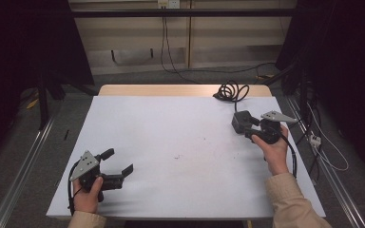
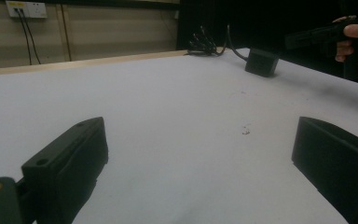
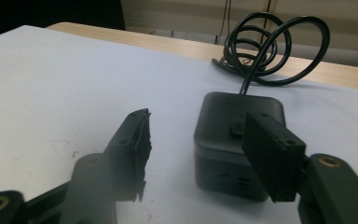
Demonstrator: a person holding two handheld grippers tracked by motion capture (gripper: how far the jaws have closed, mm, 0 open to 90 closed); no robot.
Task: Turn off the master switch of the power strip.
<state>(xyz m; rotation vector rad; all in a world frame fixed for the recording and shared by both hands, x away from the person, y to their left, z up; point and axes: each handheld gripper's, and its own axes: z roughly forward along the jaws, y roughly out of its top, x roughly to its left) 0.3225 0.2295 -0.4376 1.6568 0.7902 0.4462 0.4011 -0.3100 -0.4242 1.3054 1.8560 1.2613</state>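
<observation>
The right tongs stand partly open just in front of the black power adapter, gripping nothing; I'd say this is the approach to a grasp or the moment after a release. The matte, rounded adapter sits upright at the worktop's far right, its cable coiled behind. The left tongs rest wide open, empty. Any next grasp calls for squaring the jaws around it.
</observation>
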